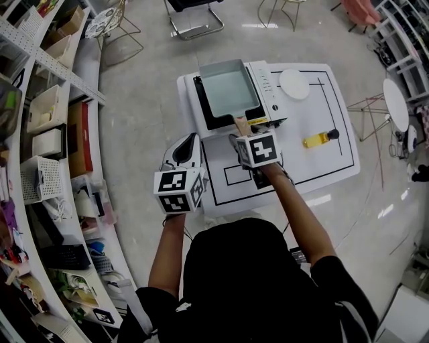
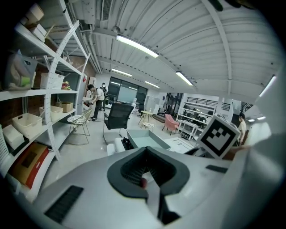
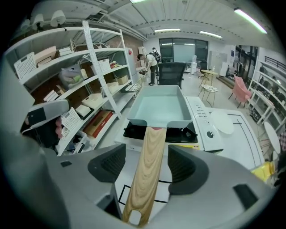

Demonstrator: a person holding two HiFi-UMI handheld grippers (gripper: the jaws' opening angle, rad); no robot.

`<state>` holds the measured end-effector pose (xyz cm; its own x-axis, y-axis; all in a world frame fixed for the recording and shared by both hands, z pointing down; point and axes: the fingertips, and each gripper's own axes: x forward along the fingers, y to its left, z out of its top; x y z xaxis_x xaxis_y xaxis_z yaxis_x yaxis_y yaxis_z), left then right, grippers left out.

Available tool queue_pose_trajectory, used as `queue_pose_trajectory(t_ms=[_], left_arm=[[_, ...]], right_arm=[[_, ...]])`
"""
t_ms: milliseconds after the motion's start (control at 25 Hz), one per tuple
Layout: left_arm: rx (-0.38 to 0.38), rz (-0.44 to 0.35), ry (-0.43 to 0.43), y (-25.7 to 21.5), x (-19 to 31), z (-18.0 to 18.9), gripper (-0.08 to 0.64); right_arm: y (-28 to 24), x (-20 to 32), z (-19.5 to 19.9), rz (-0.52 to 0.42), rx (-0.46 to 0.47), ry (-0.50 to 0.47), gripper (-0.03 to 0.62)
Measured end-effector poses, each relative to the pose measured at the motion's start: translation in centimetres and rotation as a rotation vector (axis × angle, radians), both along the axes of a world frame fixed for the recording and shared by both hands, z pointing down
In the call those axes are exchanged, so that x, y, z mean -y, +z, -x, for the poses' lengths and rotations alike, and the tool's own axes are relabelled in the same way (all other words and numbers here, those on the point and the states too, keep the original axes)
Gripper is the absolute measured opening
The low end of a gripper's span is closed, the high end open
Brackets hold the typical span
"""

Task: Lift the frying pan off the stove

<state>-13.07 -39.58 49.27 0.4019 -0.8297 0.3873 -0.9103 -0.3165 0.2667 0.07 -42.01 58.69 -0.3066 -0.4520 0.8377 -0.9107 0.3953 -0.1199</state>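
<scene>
A pale teal rectangular frying pan (image 1: 228,87) sits on a white and black stove (image 1: 268,94) at the table's far left. Its wooden handle (image 1: 241,125) points toward me. My right gripper (image 1: 242,139) points steeply down at the handle's end. In the right gripper view the handle (image 3: 149,147) runs between the two pads (image 3: 107,163) with a gap on each side, so this gripper (image 3: 147,164) is open. My left gripper (image 1: 191,139) hovers left of the table beside the stove, jaws together with nothing in them. Its own view shows the gripper (image 2: 145,172) and the pan (image 2: 145,139) ahead.
The white table (image 1: 322,161) has black outlines. On it are a white plate (image 1: 293,84) right of the stove and a yellow tool with a black end (image 1: 320,139). Shelves with bins (image 1: 47,134) line the left. A chair (image 1: 194,20) stands beyond the table.
</scene>
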Motion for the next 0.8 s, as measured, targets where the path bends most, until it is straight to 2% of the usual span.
queue_pose_trajectory(t_ms=[120,320,560,680,800], left_arm=[[-0.007,0.004,-0.008,0.2,0.1,0.2,0.012],[-0.008,0.015,-0.014,0.5,0.3,0.5,0.012],[-0.007,0.024,-0.018,0.9,0.1,0.6,0.012],[-0.008,0.027,-0.02,0.9,0.1,0.8,0.012],[-0.01,0.027,-0.022,0.9,0.1,0.8,0.012]], right_arm=[[0.6,0.2,0.7,0.011,0.011,-0.033,0.273],[1.3,0.3,1.0,0.041,0.004,-0.032,0.272],[2.5,0.1,-0.2,0.099,-0.056,-0.01,0.269],[2.5,0.3,0.7,0.098,-0.023,-0.029,0.238],[2.4,0.4,0.7,0.102,-0.029,-0.028,0.197]])
